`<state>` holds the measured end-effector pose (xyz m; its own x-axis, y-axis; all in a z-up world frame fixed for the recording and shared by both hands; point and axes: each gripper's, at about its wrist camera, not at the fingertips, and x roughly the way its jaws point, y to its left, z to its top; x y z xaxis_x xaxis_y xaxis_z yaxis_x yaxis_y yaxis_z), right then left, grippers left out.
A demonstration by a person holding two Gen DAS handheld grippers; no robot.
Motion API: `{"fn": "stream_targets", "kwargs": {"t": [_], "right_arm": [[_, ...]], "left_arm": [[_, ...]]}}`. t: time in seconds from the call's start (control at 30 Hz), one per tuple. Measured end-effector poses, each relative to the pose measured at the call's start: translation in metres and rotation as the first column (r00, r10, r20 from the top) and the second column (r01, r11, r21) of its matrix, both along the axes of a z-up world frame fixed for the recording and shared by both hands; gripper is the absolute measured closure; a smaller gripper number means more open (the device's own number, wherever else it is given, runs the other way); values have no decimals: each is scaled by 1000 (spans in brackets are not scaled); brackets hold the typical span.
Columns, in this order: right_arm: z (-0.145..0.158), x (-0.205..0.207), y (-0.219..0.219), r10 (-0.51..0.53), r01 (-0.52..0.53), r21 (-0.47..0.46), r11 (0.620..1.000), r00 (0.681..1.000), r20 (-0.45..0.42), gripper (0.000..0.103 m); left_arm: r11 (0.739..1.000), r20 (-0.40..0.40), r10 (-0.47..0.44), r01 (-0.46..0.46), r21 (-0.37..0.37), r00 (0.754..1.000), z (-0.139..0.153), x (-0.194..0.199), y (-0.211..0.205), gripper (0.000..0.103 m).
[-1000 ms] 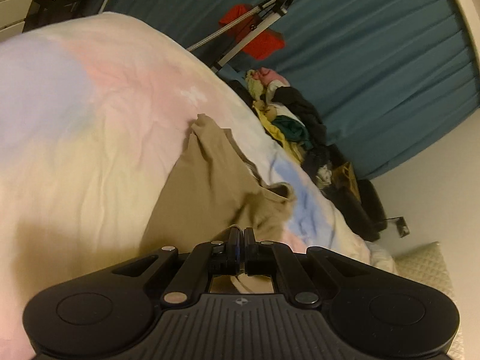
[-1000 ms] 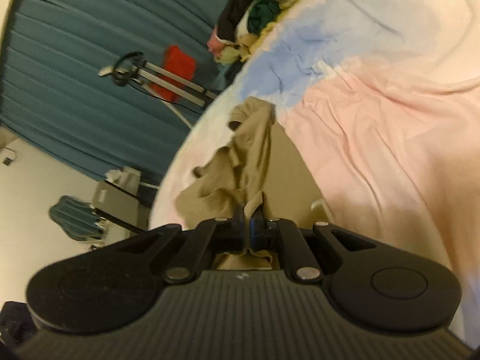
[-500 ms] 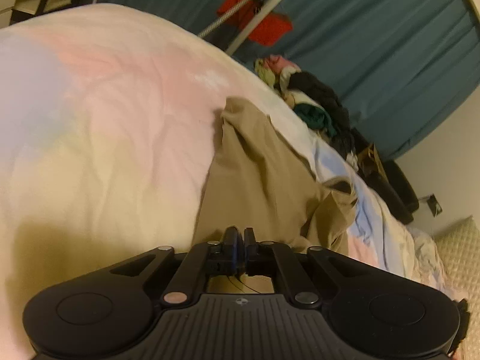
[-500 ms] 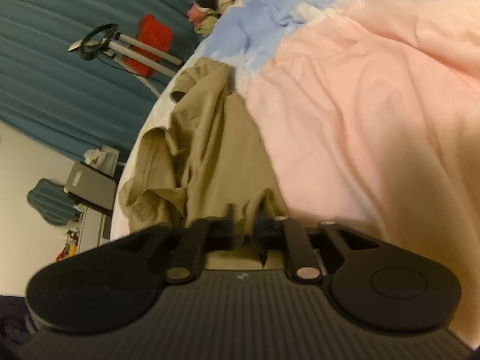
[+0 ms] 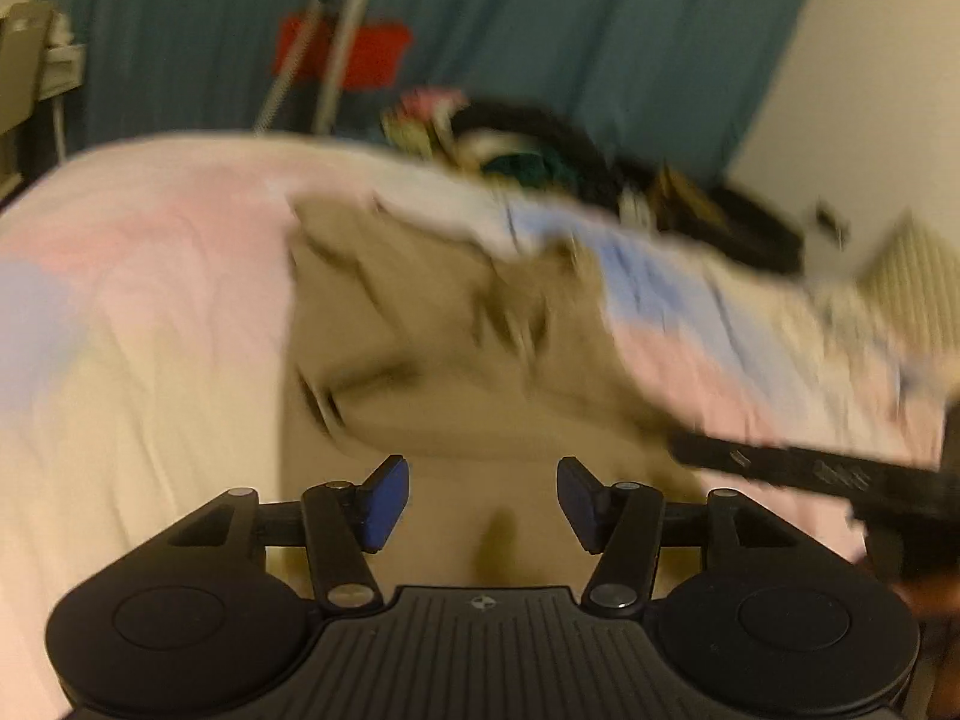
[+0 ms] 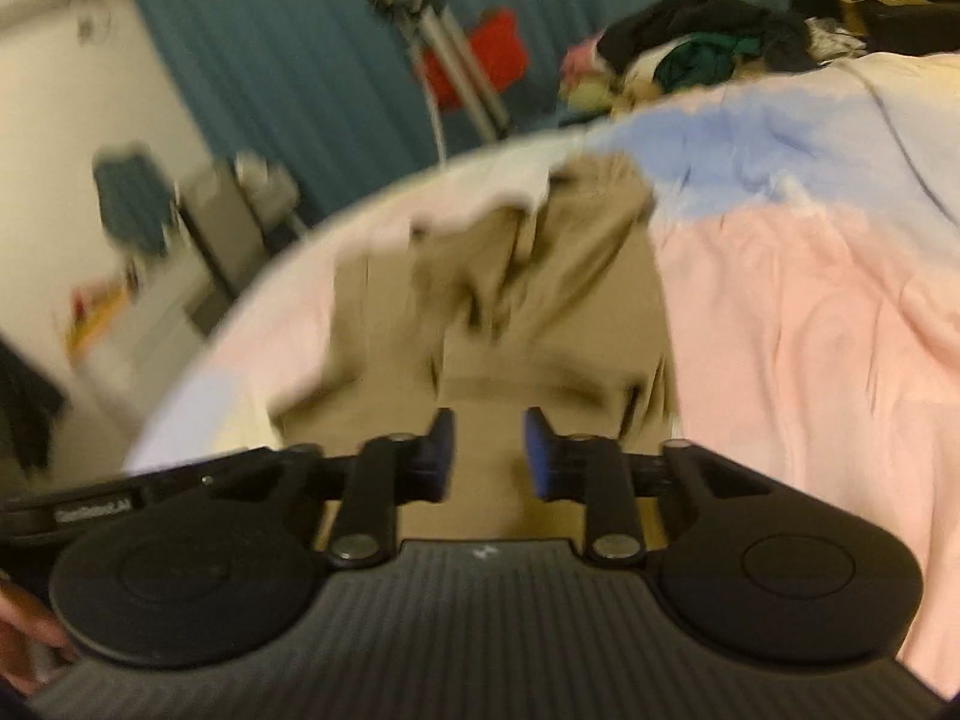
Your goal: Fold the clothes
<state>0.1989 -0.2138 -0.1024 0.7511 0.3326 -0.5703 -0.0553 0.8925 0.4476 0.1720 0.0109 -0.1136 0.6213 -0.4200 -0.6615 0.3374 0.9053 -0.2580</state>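
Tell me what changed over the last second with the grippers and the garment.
Both let go: the left gripper and right gripper, shut on the tan garment before, are now open, and the garment lies on the bedspread. The clothes pile and tripod stayed put.

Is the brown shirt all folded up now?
Not neatly: the brown shirt lies on the bed with its far end bunched; both grippers are open.

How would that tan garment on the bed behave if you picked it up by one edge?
The tan garment would probably droop limply: it already lies bunched in soft folds. It looks thin, so likely light. Pushed across the pastel bedding, it would probably wrinkle rather than slide whole.
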Motion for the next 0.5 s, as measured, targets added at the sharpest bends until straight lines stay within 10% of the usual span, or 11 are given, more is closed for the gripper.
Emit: {"fn": "stream_targets", "kwargs": {"t": [0.1,0.27,0.5], "right_arm": [[-15,3,13,36,-40,-52,998,997,-75,81],[-21,19,24,11,-15,-186,982,1000,-20,83],[-19,51,19,-39,57,-225,973,996,81,81]], "left_arm": [[997,-94,-21,27,66,995,-25,1,-16,51],[993,-33,45,-41,107,998,-33,35,-25,55],[974,49,226,-226,-1,973,-22,76,11,67]]}}
